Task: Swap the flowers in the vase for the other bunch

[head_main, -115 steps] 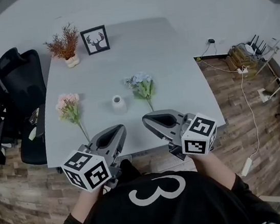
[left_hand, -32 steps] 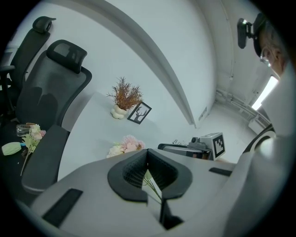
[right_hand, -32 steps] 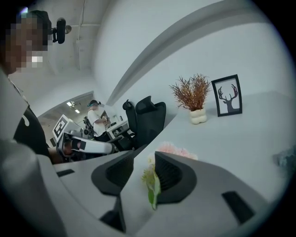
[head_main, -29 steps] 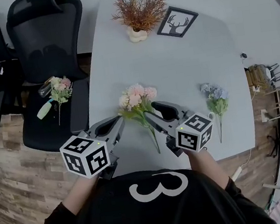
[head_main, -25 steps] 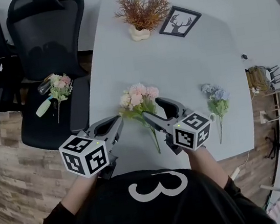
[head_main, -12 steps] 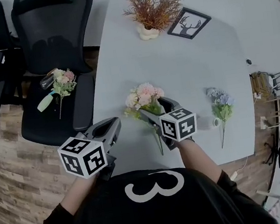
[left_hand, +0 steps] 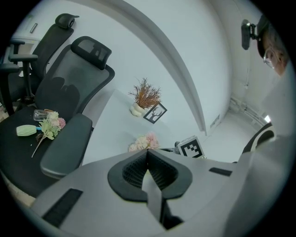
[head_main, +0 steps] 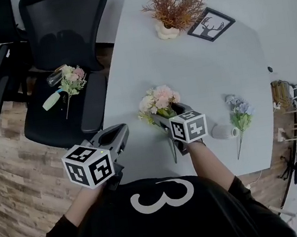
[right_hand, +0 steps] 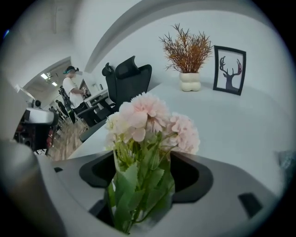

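A pink flower bunch (head_main: 159,100) lies on the grey table (head_main: 201,64), blooms pointing away from me. My right gripper (head_main: 168,113) tilts down over it. Its jaws have just been opening and stand open on either side of the leafy stems, not pressing them. In the right gripper view the pink bunch (right_hand: 152,122) rises between that gripper's (right_hand: 148,163) jaws. A small white vase (head_main: 222,131) sits to the right, with a blue bunch (head_main: 239,110) lying beyond it. My left gripper (head_main: 120,130) hovers shut and empty at the table's near left edge; the left gripper (left_hand: 148,152) shows its pads meeting.
A black office chair (head_main: 63,39) stands left of the table. Its seat holds another pink bunch (head_main: 72,78) and a pale green item (head_main: 53,100). At the far edge stand a dried plant in a white pot (head_main: 172,9) and a framed deer picture (head_main: 211,24).
My right gripper has sunk and tipped down over the pink bunch, so its jaws now straddle the stems. The left gripper has barely shifted.
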Tool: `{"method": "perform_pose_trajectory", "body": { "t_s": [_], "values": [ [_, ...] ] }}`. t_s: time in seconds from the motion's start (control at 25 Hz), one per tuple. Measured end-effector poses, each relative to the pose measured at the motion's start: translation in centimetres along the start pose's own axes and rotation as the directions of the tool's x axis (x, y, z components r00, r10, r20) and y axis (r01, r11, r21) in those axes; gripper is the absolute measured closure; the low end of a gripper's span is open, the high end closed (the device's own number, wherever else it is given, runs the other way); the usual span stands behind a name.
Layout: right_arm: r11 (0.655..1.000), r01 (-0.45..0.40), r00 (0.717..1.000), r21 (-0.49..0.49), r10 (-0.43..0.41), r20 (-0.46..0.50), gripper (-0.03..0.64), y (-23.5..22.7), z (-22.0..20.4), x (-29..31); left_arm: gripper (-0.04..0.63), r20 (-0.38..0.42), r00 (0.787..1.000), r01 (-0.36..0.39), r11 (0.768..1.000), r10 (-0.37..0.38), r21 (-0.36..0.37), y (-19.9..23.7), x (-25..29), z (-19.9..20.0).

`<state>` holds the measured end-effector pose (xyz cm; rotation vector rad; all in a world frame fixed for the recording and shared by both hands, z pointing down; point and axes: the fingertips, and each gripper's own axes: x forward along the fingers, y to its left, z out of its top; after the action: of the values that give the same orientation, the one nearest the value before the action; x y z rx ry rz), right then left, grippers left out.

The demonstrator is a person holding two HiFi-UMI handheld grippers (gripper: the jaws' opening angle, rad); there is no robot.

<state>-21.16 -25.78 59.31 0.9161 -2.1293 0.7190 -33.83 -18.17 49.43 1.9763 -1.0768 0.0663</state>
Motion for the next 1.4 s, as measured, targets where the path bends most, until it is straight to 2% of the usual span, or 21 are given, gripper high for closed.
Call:
{"method": "perform_pose_trajectory", "body": {
  "t_s": [0.2,0.64,0.96,1.2,1.4],
  "values": [
    [1.0,0.002,1.0,0.018,-0.002,-0.011,0.281,-0.2,0.0,0.4,0.584,-0.004,1.0,-0.004,1.0,0.004,-0.004,0.2,-0.2,-0.2],
    [0.998,-0.029,0.999,0.05,0.031,-0.029,0.416,0.0,0.1,0.2,0.584,-0.017,1.0,0.0,1.0,0.0,0.026,-0.2,-0.2,-0.2],
    [0.996,-0.045,0.999,0.079,0.045,-0.004,0.468,0.3,0.4,-1.4,0.584,-0.013,1.0,0.01,0.999,-0.009,0.046,-1.4,-0.4,-0.3],
    [0.995,-0.074,0.996,0.068,0.07,0.06,0.491,0.9,0.6,-4.1,0.584,0.005,1.0,0.009,0.997,-0.009,0.075,-3.4,-0.7,-0.4],
    [0.993,-0.092,0.979,0.069,0.078,0.189,0.494,1.1,1.8,-7.5,0.584,0.014,1.0,0.008,0.995,-0.009,0.096,-5.2,-0.7,-0.7]
  ]
}}
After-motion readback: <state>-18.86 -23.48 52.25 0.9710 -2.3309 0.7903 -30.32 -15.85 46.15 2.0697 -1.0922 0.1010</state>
